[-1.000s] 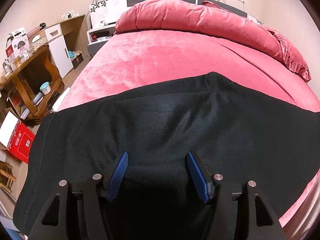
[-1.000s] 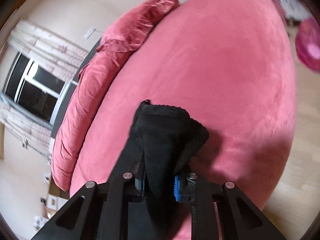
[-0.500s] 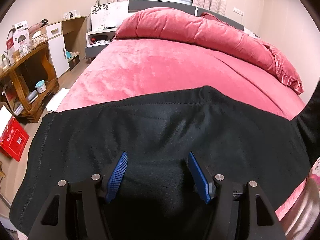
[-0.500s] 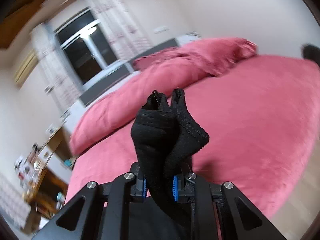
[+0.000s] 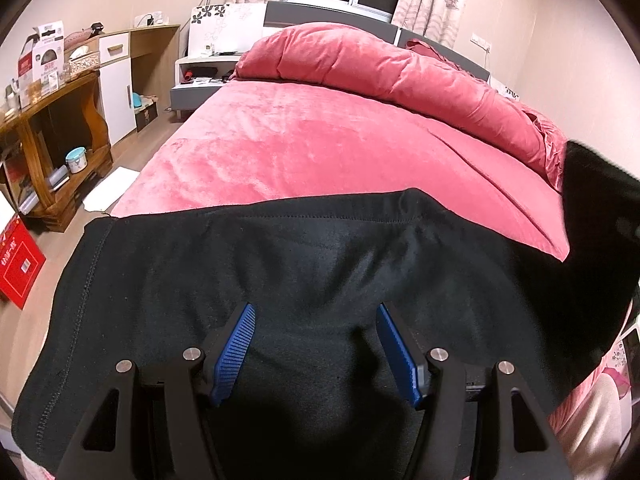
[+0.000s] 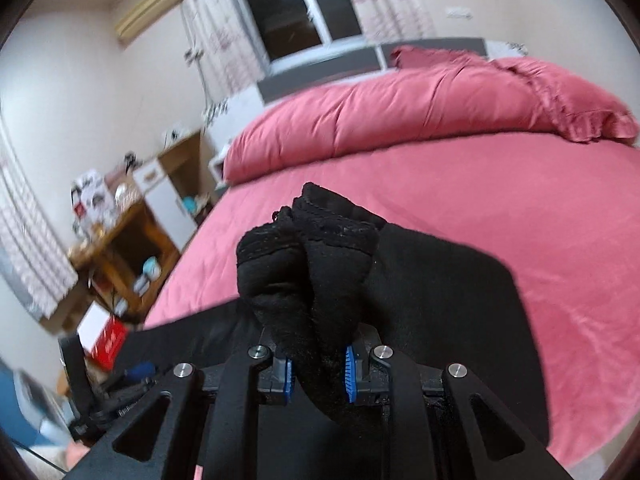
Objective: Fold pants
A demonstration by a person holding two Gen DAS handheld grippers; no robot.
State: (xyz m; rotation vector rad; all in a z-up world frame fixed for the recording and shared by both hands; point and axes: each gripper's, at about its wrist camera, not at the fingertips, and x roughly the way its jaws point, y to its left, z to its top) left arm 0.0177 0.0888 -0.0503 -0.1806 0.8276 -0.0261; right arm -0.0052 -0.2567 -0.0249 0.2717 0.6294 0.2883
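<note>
Lifted leftward, right hand-held gripper (image 6: 318,374) clamps bunched pants (image 6: 312,264) above bed (image 6: 500,200).

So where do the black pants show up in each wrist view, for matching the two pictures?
Left wrist: the black pants lie spread across the lower half on the bed, under the open left gripper; a lifted part rises at the right edge.
Right wrist: a bunched end sits at centre, clamped in the right gripper.
Shared landmark: the rolled pink duvet below the window.
</note>
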